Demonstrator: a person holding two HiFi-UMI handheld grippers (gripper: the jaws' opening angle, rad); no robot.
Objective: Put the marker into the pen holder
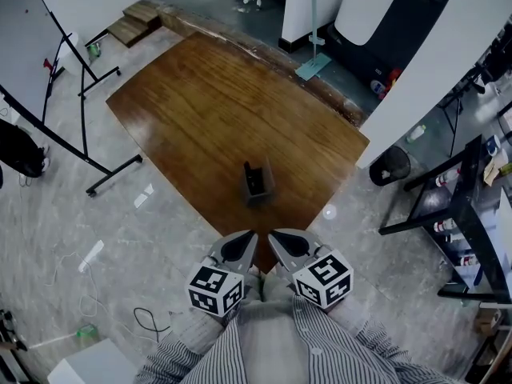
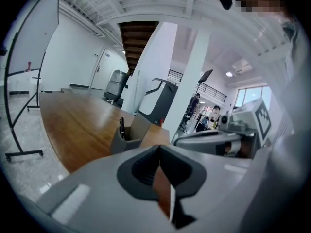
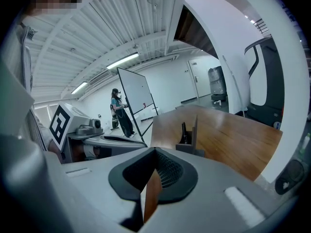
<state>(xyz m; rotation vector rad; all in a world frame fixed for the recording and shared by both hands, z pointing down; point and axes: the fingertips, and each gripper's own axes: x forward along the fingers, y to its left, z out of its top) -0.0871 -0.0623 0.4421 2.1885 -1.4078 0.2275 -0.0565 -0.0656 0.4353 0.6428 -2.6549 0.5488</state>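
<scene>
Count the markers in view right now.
1: a dark marker stands in the pen holder on the wooden table. More could be hidden inside the holder.

Tally: one wooden surface (image 1: 208, 102). One pen holder (image 1: 258, 184) on it, grey, with a single compartment visible. One marker (image 2: 121, 128) counted inside, dark; no second could be made out. Two grippers, a left gripper (image 1: 244, 242) and a right gripper (image 1: 280, 242), each with two fingers, so four in all. Two marker cubes, one per gripper: (image 1: 214, 288) and (image 1: 324, 278). One whiteboard (image 1: 24, 38) on a wheeled stand. One black shelf rack (image 1: 456, 214); bottles on it were too small to count. One white column (image 2: 192, 81). One standing person (image 3: 120, 111) far off by the whiteboard.
</scene>
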